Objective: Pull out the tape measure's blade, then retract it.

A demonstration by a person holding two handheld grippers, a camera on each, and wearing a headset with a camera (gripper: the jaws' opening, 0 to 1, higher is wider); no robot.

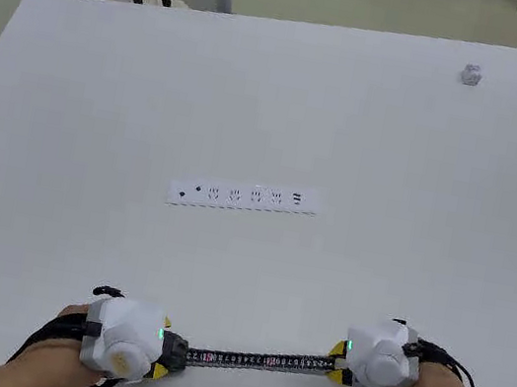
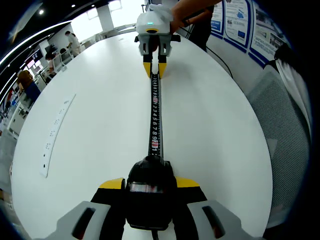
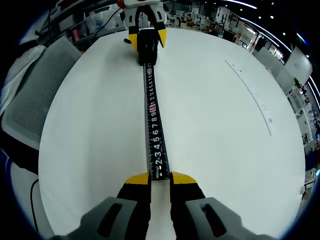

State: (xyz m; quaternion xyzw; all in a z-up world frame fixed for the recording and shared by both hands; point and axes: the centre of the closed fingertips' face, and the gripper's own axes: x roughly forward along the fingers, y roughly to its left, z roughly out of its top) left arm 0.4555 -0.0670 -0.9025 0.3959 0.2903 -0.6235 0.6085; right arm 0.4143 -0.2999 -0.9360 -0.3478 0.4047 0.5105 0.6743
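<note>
Since the left gripper (image 1: 164,354) is clamping the black case (image 2: 150,195) and the right gripper (image 1: 341,362) is pinching the tip of the blade (image 1: 259,361), the person should be guiding it straight and level, letting it back slowly rather than snapping. The tape measure (image 3: 152,115) is lying along the near edge of the table (image 1: 274,106), white numerals showing on black.

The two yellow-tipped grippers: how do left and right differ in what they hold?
The left gripper is shut on the black tape measure case; the right gripper is shut on the tip of the black numbered blade. The left gripper's jaws stand wide apart around the case; the right gripper's stand close together. Both face each other along the blade.
</note>
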